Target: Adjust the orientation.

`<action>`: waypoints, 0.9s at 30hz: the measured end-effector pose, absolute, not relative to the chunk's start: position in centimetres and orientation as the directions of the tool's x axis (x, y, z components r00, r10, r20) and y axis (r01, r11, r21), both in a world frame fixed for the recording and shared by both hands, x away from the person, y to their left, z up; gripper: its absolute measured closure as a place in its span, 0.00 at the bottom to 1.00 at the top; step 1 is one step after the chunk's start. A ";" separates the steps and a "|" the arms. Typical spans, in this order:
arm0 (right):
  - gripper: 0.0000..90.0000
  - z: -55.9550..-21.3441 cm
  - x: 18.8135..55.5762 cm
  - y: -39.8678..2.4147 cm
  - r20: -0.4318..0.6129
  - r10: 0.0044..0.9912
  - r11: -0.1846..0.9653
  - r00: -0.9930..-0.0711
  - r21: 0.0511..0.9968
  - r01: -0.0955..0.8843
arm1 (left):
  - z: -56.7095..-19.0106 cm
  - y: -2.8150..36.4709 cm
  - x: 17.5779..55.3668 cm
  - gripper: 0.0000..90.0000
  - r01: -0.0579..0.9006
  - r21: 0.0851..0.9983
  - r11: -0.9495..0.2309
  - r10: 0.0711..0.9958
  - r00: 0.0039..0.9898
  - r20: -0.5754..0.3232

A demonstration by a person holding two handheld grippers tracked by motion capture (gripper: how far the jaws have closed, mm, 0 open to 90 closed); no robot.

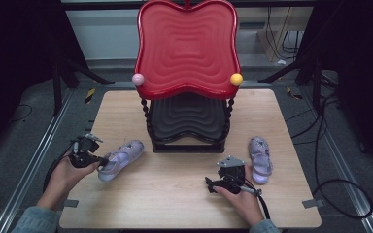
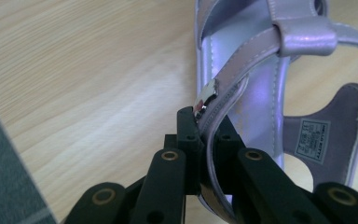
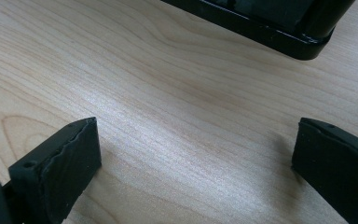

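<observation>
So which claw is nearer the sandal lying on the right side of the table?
Right. The right claw sits open just left of that sandal, not touching it. The left claw is across the table, shut on the other sandal's strap.

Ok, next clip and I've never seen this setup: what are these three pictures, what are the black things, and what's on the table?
A person holds a two-jaw gripper in each hand at a wooden table. The high view looks down from above; the other two come from cameras riding on each gripper. The left gripper is shut on the strap of a lilac sandal. The right gripper is open above bare wood, holding nothing. A second lilac sandal lies beside the right hand. At the back stands a two-tier rack: red top tray, black lower shelf, with a pink ball and a yellow ball at its corners.
</observation>
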State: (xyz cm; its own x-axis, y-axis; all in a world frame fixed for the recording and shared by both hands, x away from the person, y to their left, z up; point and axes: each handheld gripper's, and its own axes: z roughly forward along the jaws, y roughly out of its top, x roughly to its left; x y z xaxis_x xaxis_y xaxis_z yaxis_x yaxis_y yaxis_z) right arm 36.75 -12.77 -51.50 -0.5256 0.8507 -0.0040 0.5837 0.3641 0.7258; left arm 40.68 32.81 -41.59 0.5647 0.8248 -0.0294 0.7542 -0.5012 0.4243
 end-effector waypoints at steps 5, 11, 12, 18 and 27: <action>0.02 -51.5 36.7 -12.8 -0.004 0.851 0.364 -0.525 0.726 0.584 | -41.4 29.7 38.7 0.94 0.686 0.435 -0.584 0.751 0.659 -0.030; 0.02 -51.5 36.7 -12.8 -0.007 0.849 0.368 -0.528 0.726 0.582 | -43.3 25.1 38.9 0.94 0.625 0.381 -0.681 0.673 0.740 -0.010; 0.01 -51.5 36.7 -12.8 -0.006 0.850 0.367 -0.528 0.725 0.583 | -43.5 24.8 38.9 0.94 0.621 0.373 -0.689 0.667 0.745 -0.007; 0.01 -51.5 36.7 -12.9 -0.008 0.847 0.370 -0.531 0.725 0.580 | -44.4 23.6 38.8 0.94 0.607 0.347 -0.715 0.648 0.761 0.004; 0.02 -51.5 36.7 -12.9 -0.006 0.848 0.368 -0.530 0.725 0.582 | -44.4 23.5 38.0 0.82 0.589 0.377 -0.715 0.650 0.759 0.046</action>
State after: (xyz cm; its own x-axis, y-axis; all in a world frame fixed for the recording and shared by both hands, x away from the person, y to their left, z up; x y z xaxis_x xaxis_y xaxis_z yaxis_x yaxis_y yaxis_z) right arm 36.69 -12.86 -51.50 -0.5298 0.8481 -0.0057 0.5818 0.3684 0.7251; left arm 37.97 23.46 -44.35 0.7586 0.6499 0.0465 0.5893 -0.7148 0.3765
